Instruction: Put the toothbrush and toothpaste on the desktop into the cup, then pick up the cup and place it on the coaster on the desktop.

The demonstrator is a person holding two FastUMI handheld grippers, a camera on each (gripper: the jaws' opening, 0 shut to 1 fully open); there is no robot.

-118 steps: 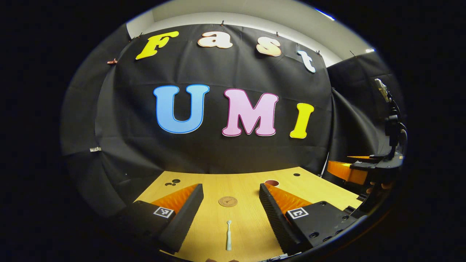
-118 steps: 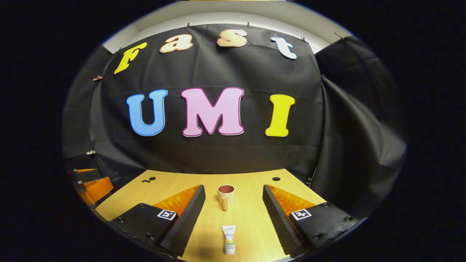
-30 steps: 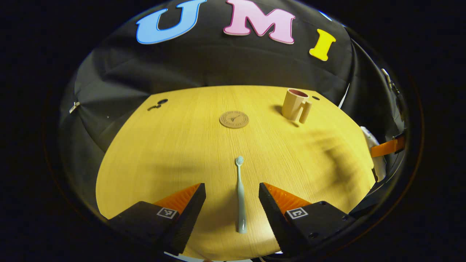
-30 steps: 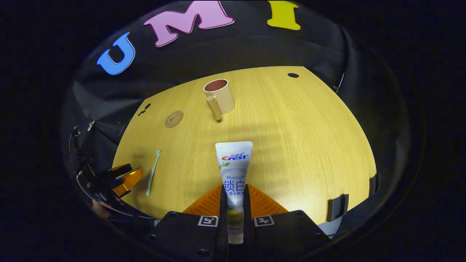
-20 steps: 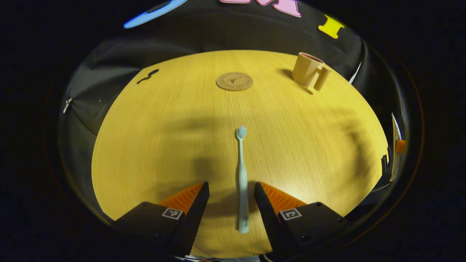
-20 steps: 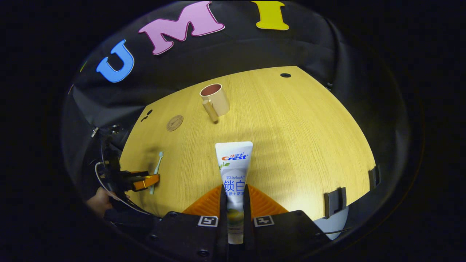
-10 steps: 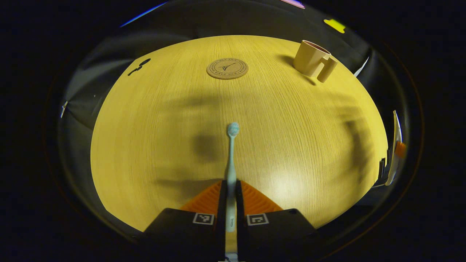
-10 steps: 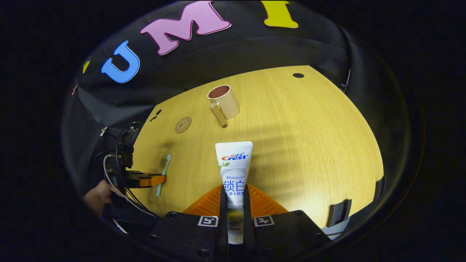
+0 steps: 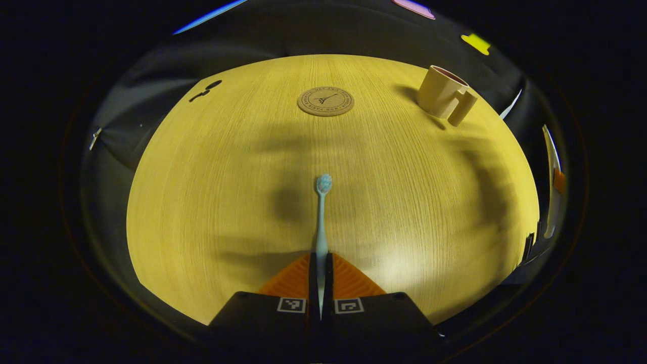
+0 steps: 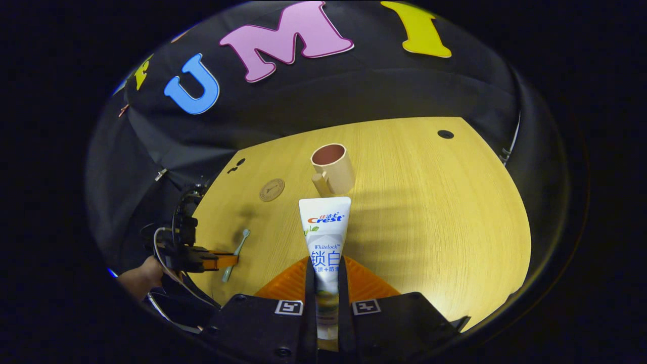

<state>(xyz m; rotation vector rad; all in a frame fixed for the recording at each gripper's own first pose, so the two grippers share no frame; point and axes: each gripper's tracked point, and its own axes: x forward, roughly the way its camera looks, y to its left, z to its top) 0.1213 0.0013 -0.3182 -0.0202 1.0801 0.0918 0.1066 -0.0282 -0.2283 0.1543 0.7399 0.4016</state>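
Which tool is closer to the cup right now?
Right, I think. The right tool holds the toothpaste pointing at the cup just ahead. The left tool, gripping the toothbrush, sits off by the table's edge.

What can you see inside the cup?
The cup shows a reddish inner wall and nothing sticking out; its bottom is hidden by the rim. The toothpaste and toothbrush are outside it.

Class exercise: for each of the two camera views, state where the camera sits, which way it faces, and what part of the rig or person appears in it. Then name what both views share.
Left gripper view: rides the left gripper, facing down along the toothbrush it clamps.
Right gripper view: rides the right gripper, facing past the clamped toothpaste; a hand shows.
Shared: cup, coaster, desktop.
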